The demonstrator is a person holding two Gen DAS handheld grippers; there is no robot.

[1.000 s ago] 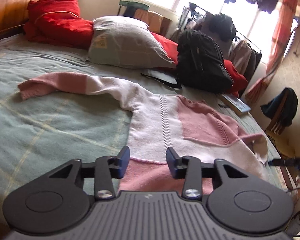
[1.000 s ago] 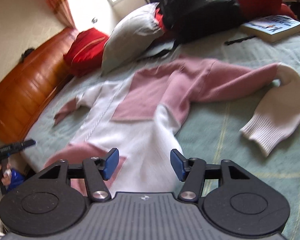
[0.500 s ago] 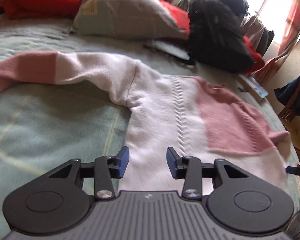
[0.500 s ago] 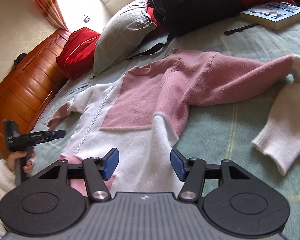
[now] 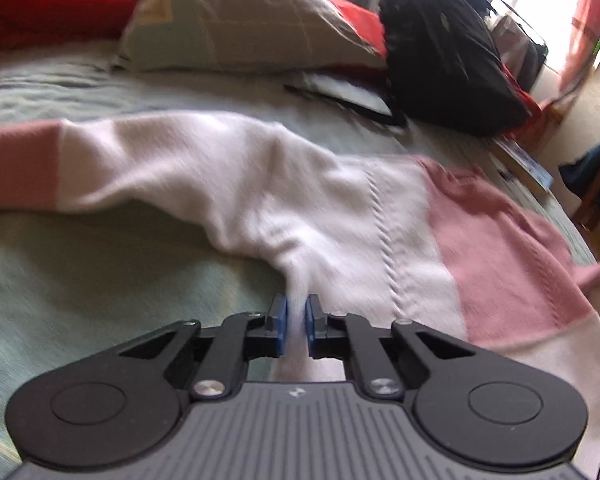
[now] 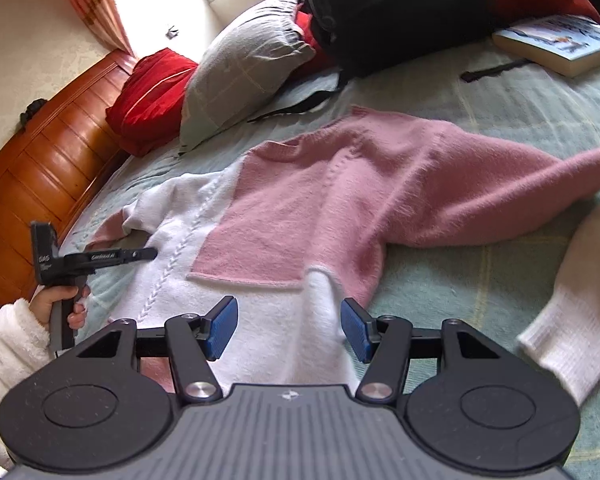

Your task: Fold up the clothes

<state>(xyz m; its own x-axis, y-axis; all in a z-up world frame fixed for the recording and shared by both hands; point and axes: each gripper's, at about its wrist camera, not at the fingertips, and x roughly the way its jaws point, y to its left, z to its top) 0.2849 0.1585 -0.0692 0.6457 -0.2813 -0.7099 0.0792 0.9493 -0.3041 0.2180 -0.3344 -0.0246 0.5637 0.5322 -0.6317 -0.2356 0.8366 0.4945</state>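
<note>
The pink and white sweater [image 6: 300,216] lies flat on the green bed [image 6: 480,280]. The left claw [image 5: 296,320] has just closed and pinches its white side edge under the sleeve, while the right claw [image 6: 288,330] stands spread above the white lower part, with bare blanket on its right

The sweater [image 6: 300,216] is fuzzy knitted cloth, pink and white, with a ribbed cuff (matt all over). The bed [image 6: 480,280] cover is soft, matt woven cloth. The headboard [image 6: 40,160] is glossy varnished wood. The right tool [image 6: 288,330] is matt black plastic with ridged blue pads [image 6: 220,330] and shiny metal pins.
</note>
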